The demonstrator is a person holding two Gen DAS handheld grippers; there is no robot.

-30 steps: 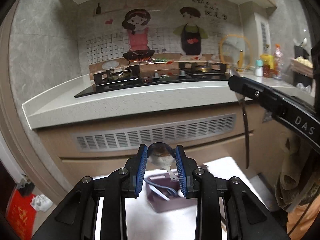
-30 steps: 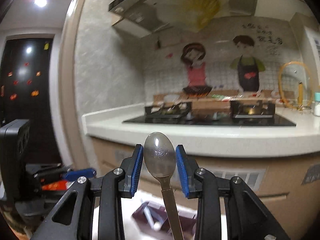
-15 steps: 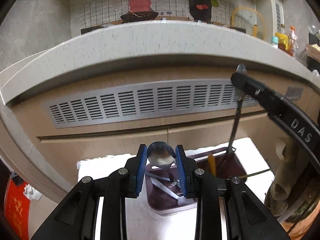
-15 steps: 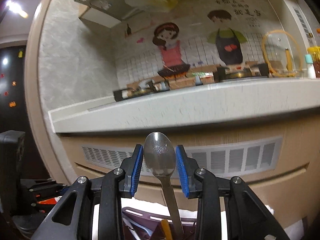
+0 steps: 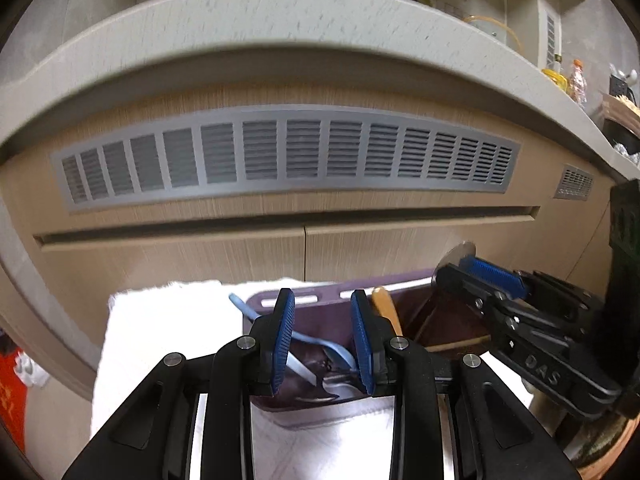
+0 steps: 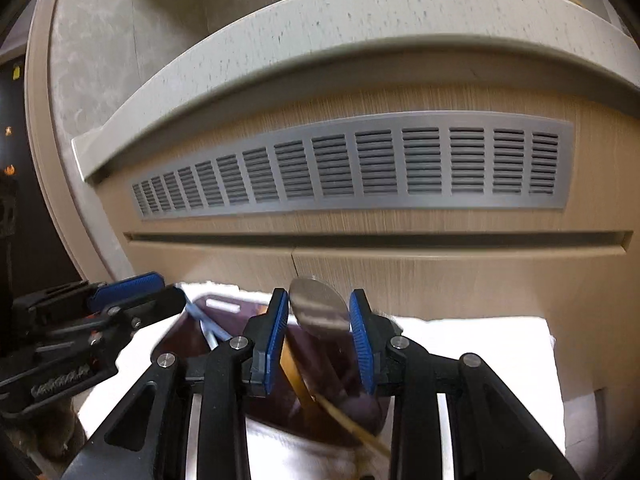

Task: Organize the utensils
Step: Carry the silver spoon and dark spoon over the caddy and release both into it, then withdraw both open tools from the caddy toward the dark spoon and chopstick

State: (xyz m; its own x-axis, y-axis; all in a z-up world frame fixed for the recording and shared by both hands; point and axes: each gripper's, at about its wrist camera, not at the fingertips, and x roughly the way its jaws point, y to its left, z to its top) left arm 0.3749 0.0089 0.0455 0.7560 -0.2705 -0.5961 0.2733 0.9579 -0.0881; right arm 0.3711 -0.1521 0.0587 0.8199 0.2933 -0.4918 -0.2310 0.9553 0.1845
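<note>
A dark purple utensil holder (image 5: 308, 299) stands on a white cloth (image 5: 168, 312). My left gripper (image 5: 323, 336) is open and empty just above its left compartment, where a light blue utensil (image 5: 244, 307) and a metal spoon (image 5: 338, 388) lie. My right gripper (image 6: 319, 340) is shut on a metal spoon (image 6: 318, 312), bowl up, lowered over the holder (image 6: 188, 328). A wooden-handled utensil (image 5: 386, 308) stands in the middle. The right gripper also shows in the left wrist view (image 5: 460, 268).
A wooden cabinet front with a grey vent grille (image 5: 288, 152) and a pale countertop edge (image 5: 280, 24) rise right behind the holder. A thin wooden stick (image 6: 352, 424) leans out of the holder toward the front.
Both grippers dropped toward the holder. The left gripper let its metal spoon go into the left compartment and opened. The right gripper still holds its spoon, now lower.
</note>
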